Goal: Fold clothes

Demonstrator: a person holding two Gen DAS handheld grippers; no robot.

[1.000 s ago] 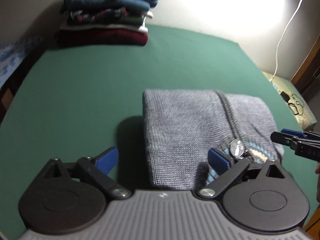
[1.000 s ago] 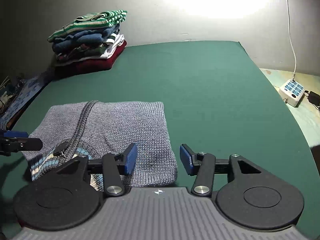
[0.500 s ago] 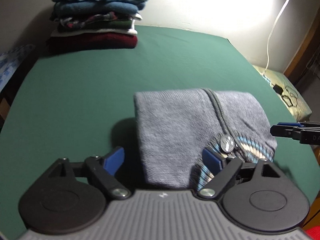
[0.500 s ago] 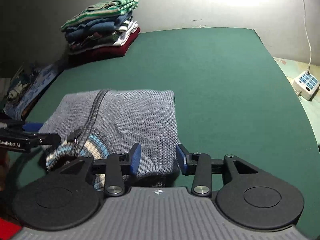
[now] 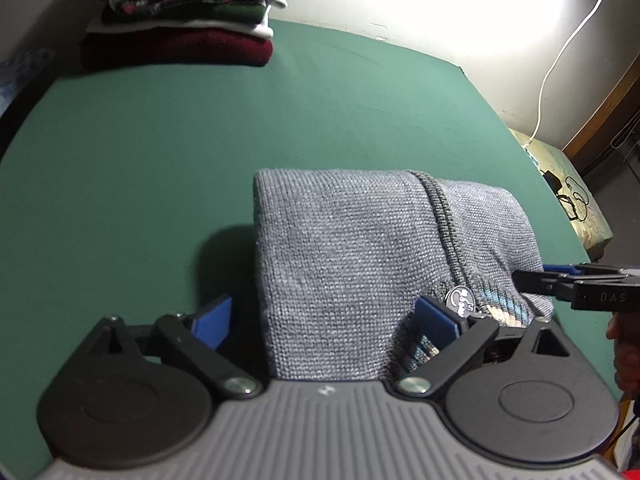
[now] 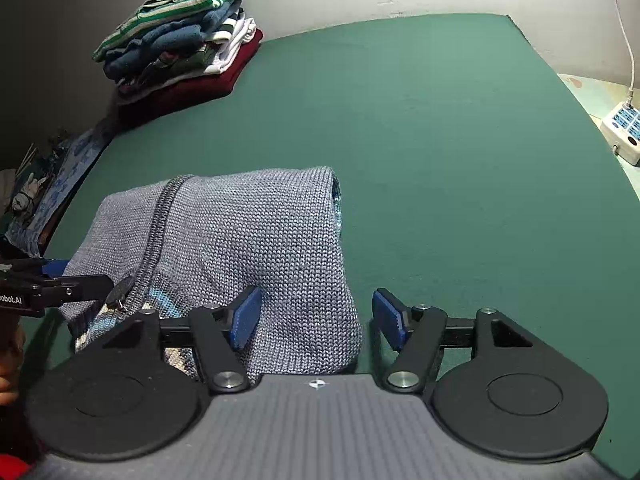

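1. Far left, at the back corner of the green table point(image 5: 168, 152), stands a pile of folded clothes point(image 5: 184, 12): a dark red one at the bottom, white, patterned and blue layers above, and a green-and-white striped one on top in the right wrist view point(image 6: 176, 4).
2. Off the table's left edge in the right wrist view lies blue patterned cloth point(image 6: 60, 184).
3. The left gripper point(image 5: 324, 322) has its jaws wide and opening. Its left pad point(image 5: 212, 320) is over bare table just beside the sweater's left edge; its right pad sits at the striped part near the round metal zip pull point(image 5: 460, 300). The sweater's near left part lies between the pads, but they do not press on it.
4. The grey knit sweater point(image 5: 344, 260) lies folded flat on the near middle of the table, a dark ribbed band point(image 5: 444, 216) running down it, with blue and cream stripes at the near edge.
5. The right gripper point(image 6: 316, 322) is part open and opening. Its left pad rests on the sweater, its right pad is over bare table past the sweater's right edge; nothing is gripped.
6. Far right, beside the table, a white power strip point(image 6: 624, 128) with a white cable point(image 6: 624, 28) running up the wall.
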